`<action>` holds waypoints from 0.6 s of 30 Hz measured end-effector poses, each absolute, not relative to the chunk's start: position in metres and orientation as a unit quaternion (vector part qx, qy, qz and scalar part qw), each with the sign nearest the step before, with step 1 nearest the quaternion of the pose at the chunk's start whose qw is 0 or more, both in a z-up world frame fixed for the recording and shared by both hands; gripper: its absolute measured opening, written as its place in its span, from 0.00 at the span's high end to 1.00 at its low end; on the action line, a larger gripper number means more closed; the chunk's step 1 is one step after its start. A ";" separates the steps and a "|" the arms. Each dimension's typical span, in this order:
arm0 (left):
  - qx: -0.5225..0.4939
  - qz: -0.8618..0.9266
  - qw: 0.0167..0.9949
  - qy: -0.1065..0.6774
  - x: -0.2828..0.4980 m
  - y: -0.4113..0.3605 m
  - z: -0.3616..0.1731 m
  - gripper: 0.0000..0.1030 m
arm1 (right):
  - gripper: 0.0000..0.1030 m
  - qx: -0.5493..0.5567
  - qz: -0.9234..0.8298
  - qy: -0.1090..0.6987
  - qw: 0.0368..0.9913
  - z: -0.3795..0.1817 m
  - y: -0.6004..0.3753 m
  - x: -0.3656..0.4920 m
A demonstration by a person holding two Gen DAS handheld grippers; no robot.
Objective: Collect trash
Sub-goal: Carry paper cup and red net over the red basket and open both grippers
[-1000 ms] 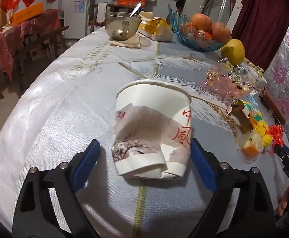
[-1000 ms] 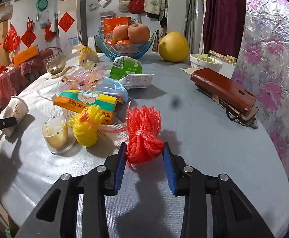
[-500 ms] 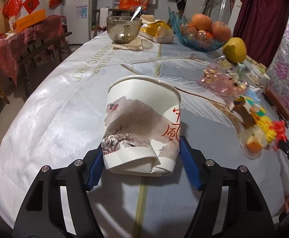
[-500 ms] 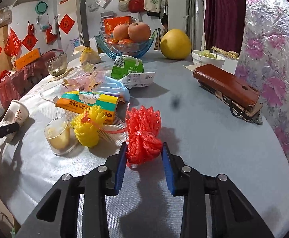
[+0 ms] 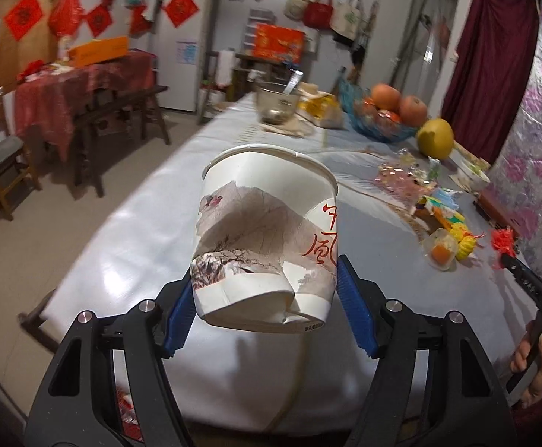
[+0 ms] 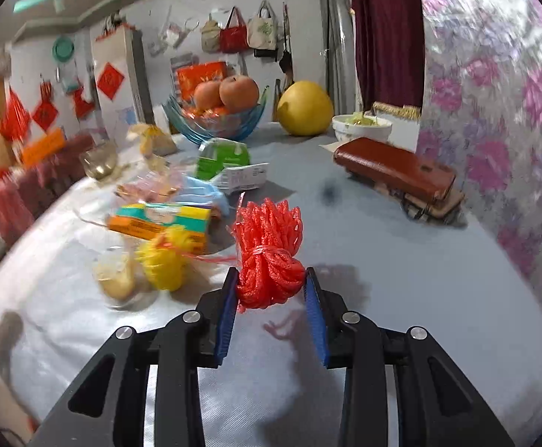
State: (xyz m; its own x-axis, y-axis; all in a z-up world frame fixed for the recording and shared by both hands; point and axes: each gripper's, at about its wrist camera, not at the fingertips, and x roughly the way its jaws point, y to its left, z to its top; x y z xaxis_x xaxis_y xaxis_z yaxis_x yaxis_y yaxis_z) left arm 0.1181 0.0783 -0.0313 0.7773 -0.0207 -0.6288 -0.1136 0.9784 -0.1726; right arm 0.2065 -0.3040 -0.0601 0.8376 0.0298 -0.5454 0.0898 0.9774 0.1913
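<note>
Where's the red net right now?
In the right wrist view the red net is low and central, pinched in the right gripper, just right of the yellow net.

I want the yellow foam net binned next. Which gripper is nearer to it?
Right. The right gripper, shut on the red foam net, is just beside the yellow foam net. The left gripper, clamping the crushed paper cup, is farther along the table.

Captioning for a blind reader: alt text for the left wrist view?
The left gripper grips a crumpled paper cup, lifted off a pale table. Behind are a fruit bowl, a pomelo and wrappers.
</note>
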 end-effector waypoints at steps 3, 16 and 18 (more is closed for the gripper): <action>-0.118 0.040 0.937 0.326 0.092 0.095 -0.032 0.34 | 0.66 0.115 0.010 0.276 0.954 -0.051 -0.295 0.200; -0.177 0.132 0.912 0.347 -0.006 0.179 -0.067 0.34 | 0.65 0.079 0.107 0.215 0.967 0.000 -0.225 0.129; -0.181 0.152 0.902 0.360 -0.015 0.190 -0.079 0.34 | 0.65 0.071 0.123 0.210 0.967 0.004 -0.213 0.119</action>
